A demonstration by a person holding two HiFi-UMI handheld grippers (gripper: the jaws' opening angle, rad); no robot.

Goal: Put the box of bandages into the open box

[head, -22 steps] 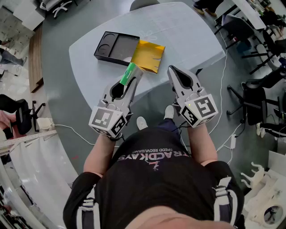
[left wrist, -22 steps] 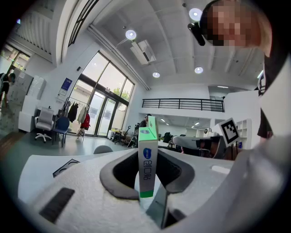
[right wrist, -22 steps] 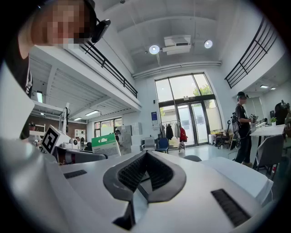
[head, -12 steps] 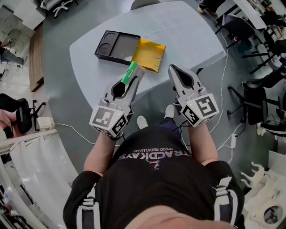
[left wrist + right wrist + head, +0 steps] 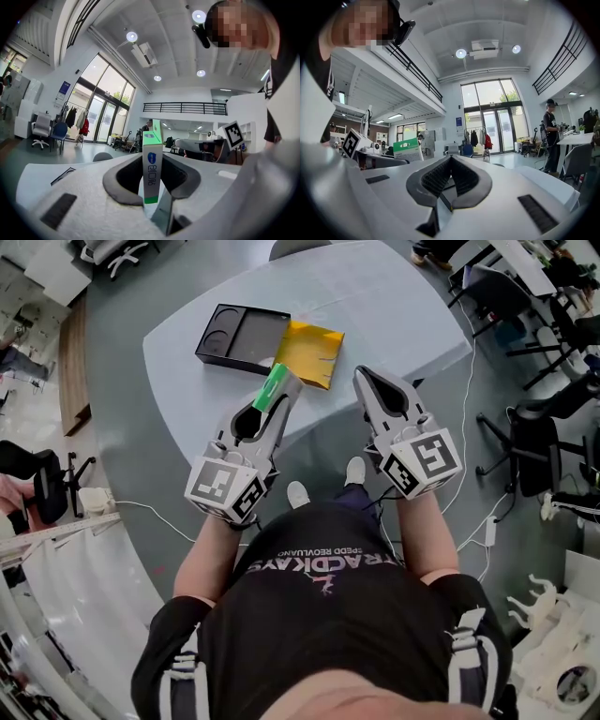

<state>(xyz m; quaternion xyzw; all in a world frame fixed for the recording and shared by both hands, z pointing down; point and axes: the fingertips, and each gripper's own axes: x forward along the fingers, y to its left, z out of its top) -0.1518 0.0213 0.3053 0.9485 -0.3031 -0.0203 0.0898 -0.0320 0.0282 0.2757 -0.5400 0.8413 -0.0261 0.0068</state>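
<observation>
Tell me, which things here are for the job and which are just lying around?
For the job:
- bandage box, clamped in the left gripper
- open box, waiting on the table

Just lying about:
- right gripper, shut and empty
- office chair
- cable on the floor

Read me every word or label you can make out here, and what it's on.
"TRACKDAYS": on the person's black shirt, upside down in the head view.
"SPEED": starts the smaller line beside it; the rest is too small.
On the box of bandages in the left tool: blue logo and lettering, too blurred.
The marker cubes: patterns, no words.
The blue sign by the glass doors: too small.
</observation>
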